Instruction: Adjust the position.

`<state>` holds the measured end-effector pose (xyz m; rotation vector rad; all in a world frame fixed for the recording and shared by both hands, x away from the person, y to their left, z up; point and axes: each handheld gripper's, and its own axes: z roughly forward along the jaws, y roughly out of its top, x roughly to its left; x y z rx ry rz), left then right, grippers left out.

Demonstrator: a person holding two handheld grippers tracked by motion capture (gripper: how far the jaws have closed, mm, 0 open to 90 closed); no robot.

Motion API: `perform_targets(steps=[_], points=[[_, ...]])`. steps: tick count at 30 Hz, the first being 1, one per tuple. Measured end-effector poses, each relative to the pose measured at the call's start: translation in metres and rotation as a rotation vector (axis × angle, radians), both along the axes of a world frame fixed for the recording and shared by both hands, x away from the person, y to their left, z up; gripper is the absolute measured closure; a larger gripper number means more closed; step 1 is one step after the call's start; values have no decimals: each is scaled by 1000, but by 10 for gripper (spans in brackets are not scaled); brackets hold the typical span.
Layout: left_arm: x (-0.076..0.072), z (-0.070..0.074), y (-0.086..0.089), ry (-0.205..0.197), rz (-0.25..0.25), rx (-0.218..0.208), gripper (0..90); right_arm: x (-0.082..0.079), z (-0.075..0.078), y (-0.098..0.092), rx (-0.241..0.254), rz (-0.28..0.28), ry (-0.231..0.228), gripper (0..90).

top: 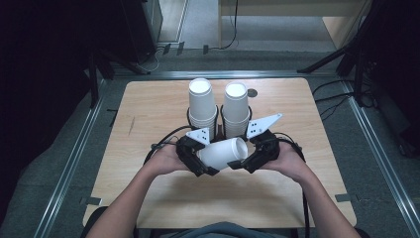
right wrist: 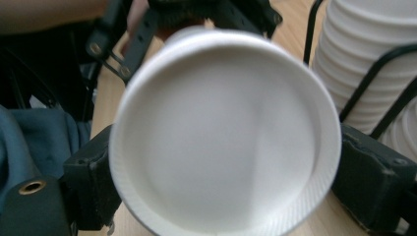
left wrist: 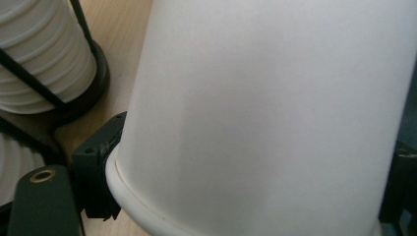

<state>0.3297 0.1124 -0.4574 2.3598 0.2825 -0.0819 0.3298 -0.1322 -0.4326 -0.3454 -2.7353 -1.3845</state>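
Single white paper cup (top: 224, 152) lies on its side above the table (top: 148, 106), near the person's edge, held between both grippers, base toward the person's right. Left gripper (top: 198, 161) has the rim end: in the left gripper view the cup (left wrist: 265, 113) sits wall-on between its jaws, rim down by the lower left jaw, so it reads as holding the cup, jaws wide. Right gripper (top: 242, 163) is at the base end: in the right gripper view the round base (right wrist: 223, 132) faces the camera with one black jaw on each side (whether the pads press on it cannot be told; jaws stand wide). Just behind the grippers, two stacks of white cups stand upside down in black wire holders, left stack (top: 202, 106) and right stack (top: 236, 106), close together at the table's middle toward the far edge. Left and right thirds of the tabletop are bare wood, plenty of room sideways; little room forward before the holders. Strip between the hands and the near edge is also bare. Cables trail from both grippers back toward the person.
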Motion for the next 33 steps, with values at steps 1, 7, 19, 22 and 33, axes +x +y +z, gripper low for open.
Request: perform_targets(steps=[1, 7, 19, 22, 33], points=[[1, 1, 1, 6, 1, 2, 126, 0, -1, 0, -8, 6, 5, 117], [2, 6, 6, 3, 13, 50, 125, -1, -8, 1, -71, 23, -20, 123], [8, 7, 3, 7, -8, 187, 124, -1, -11, 2, -87, 17, -41, 138], [8, 6, -1, 5, -20, 228, 124, -1, -11, 4, -91, 17, -44, 138], [13, -2, -15, 28, -55, 324, 120, 1, -16, 12, -124, 31, -63, 138]])
